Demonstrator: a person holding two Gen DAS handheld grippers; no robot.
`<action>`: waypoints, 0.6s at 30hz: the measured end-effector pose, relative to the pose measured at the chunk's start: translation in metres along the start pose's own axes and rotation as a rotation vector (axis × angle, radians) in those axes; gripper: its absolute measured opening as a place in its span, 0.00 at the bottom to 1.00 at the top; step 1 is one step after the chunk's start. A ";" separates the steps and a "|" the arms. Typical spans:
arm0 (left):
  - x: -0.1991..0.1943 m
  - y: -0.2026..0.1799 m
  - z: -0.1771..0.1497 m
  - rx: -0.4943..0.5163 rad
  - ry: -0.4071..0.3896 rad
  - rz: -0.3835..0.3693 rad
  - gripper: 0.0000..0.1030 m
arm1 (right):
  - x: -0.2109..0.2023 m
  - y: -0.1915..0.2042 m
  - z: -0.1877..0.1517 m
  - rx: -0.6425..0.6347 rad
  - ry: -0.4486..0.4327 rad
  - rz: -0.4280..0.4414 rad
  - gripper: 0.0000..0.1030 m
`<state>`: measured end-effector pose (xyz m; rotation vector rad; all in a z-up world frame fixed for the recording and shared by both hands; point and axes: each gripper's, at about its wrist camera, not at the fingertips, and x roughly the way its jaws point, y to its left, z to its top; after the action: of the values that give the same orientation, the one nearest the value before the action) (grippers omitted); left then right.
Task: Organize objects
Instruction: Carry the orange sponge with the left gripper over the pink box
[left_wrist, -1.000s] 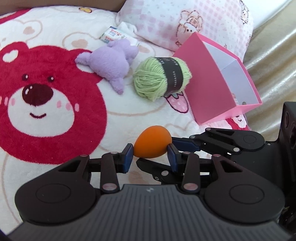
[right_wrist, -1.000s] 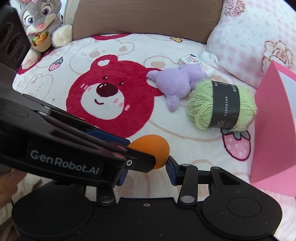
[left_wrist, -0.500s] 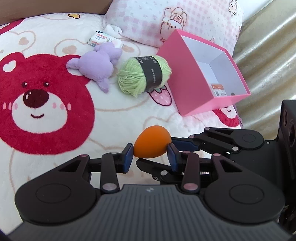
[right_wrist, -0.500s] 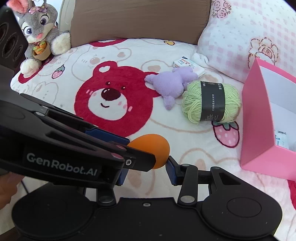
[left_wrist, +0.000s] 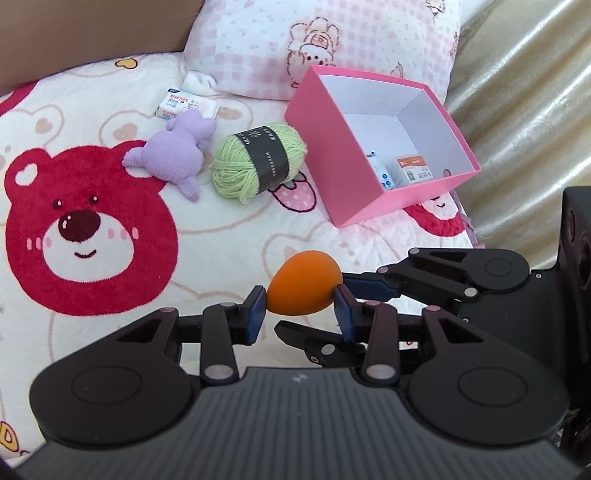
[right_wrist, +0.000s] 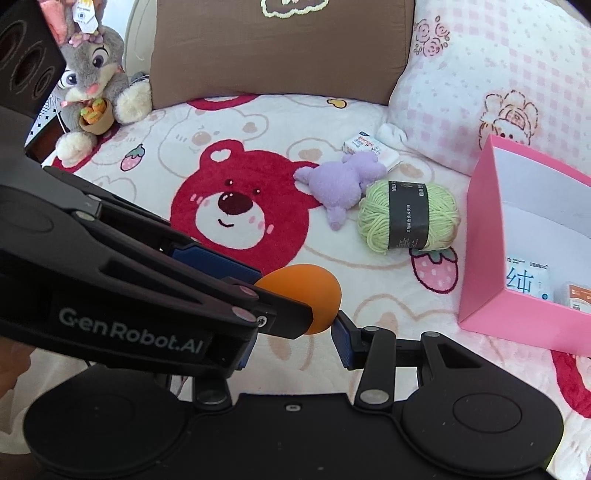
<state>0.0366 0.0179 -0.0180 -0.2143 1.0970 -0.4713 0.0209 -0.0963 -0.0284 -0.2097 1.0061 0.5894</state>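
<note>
An orange egg-shaped sponge (left_wrist: 303, 283) is held in the air above the bear-print blanket (left_wrist: 207, 236). My left gripper (left_wrist: 300, 309) is shut on the sponge. My right gripper (right_wrist: 295, 334) also closes on the same sponge (right_wrist: 310, 291), crossing under the left one; its left finger is hidden behind the left gripper's body. A pink open box (left_wrist: 369, 147) lies ahead to the right with small packets inside. A green yarn ball (left_wrist: 258, 162) and a purple plush toy (left_wrist: 173, 155) lie beside it.
A small tissue pack (left_wrist: 181, 105) lies by the pink checked pillow (left_wrist: 314, 40). A brown cushion (right_wrist: 277, 48) and a grey rabbit plush (right_wrist: 92, 92) stand at the back. A shiny beige cover (left_wrist: 524, 110) lies to the right of the box.
Both grippers have risen and drawn back with the sponge held between them. The box, yarn and plush now look smaller and farther, and the inside of the box shows.
</note>
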 end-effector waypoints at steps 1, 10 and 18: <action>-0.001 -0.003 0.002 0.006 0.010 0.003 0.37 | -0.003 -0.001 0.000 0.003 0.000 0.002 0.48; -0.013 -0.036 0.014 0.077 0.020 0.022 0.38 | -0.030 -0.012 -0.001 0.040 -0.026 0.002 0.48; -0.020 -0.062 0.021 0.105 0.008 0.006 0.39 | -0.056 -0.019 -0.003 0.029 -0.062 -0.035 0.48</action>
<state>0.0319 -0.0288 0.0324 -0.1169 1.0775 -0.5228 0.0066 -0.1340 0.0153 -0.1825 0.9488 0.5458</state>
